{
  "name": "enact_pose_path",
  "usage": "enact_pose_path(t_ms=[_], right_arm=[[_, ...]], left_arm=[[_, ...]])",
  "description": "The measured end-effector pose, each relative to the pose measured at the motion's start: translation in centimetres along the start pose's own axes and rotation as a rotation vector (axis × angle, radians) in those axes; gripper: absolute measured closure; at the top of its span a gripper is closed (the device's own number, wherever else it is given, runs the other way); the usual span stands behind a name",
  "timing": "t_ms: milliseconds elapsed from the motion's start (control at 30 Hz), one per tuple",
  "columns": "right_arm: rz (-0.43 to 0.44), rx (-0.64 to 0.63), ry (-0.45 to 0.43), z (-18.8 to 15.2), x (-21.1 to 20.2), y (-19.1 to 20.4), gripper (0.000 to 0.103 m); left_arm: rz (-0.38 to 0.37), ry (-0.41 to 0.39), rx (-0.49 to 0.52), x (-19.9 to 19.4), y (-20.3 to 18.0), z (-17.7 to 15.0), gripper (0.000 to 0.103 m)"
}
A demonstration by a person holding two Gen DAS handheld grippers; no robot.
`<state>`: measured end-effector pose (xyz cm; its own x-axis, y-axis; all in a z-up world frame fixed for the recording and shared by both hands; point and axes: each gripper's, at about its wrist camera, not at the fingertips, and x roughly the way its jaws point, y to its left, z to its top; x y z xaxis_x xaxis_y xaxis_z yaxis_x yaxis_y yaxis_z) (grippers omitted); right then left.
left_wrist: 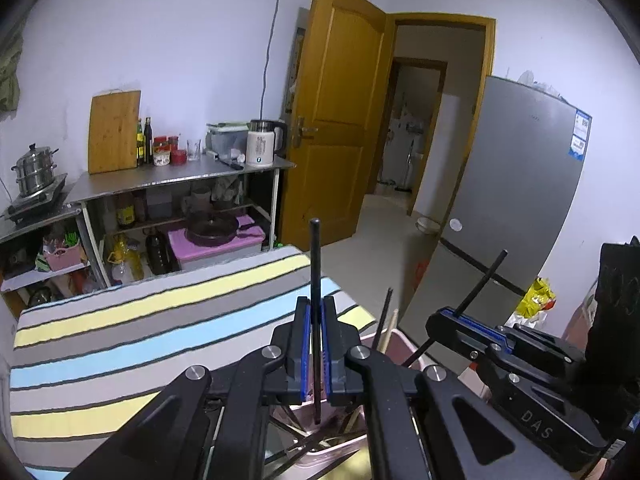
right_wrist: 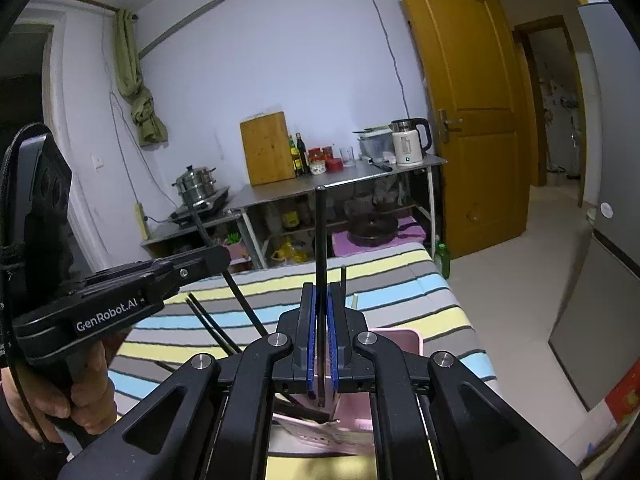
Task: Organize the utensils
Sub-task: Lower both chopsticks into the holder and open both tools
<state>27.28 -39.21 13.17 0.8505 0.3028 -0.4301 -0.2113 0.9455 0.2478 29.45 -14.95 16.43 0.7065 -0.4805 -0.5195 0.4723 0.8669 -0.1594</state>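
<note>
My left gripper (left_wrist: 315, 308) is shut on a black chopstick (left_wrist: 315, 264) that stands upright between its blue pads. My right gripper (right_wrist: 321, 296) is shut on another black chopstick (right_wrist: 320, 232), also upright. Both hang over a pink holder box (right_wrist: 404, 338) on the striped table; the box also shows in the left wrist view (left_wrist: 400, 340), holding dark and pale wooden chopsticks (left_wrist: 390, 330). The right gripper shows at the right of the left wrist view (left_wrist: 460, 316), the left gripper at the left of the right wrist view (right_wrist: 216, 258).
The table has a striped cloth (left_wrist: 140, 320). Behind it stands a steel shelf (left_wrist: 188, 178) with a kettle (left_wrist: 262, 144), cutting board, bottles and a steamer pot (left_wrist: 34, 168). A wooden door (left_wrist: 336, 112) and a grey fridge (left_wrist: 512, 200) stand to the right.
</note>
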Motion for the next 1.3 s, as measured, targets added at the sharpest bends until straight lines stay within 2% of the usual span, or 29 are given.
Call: enact_pose_path(t_ms=[233,533,633,1033,1300], right_arm=[[-0.002,-0.012,0.051,-1.5,1.8,0.0,0.098],[-0.008,0.009,0.1,-2.1,2.5,-0.7,0.094],[-0.009,0.015,0.084,-1.8,1.8,-0.9,0.089],[-0.022,-0.008,0.029,-1.1,-2.7,0.3,0.085],[-0.027,-0.013,0.004,-2.1,-6.1,1.2,0.084]], left_arm=[[0.005,0.058,0.0,1.9,0.4,-1.6,0.098],[0.011,0.07,-0.001,1.5,0.4,-2.4,0.096],[0.006,0.05,-0.004,0.5,0.3,-2.3,0.095],[0.002,-0.024,0.007,-5.2,-0.9,-2.3,0.094],[0.004,-0.056,0.002,-9.3,-1.9,-4.5,0.088]])
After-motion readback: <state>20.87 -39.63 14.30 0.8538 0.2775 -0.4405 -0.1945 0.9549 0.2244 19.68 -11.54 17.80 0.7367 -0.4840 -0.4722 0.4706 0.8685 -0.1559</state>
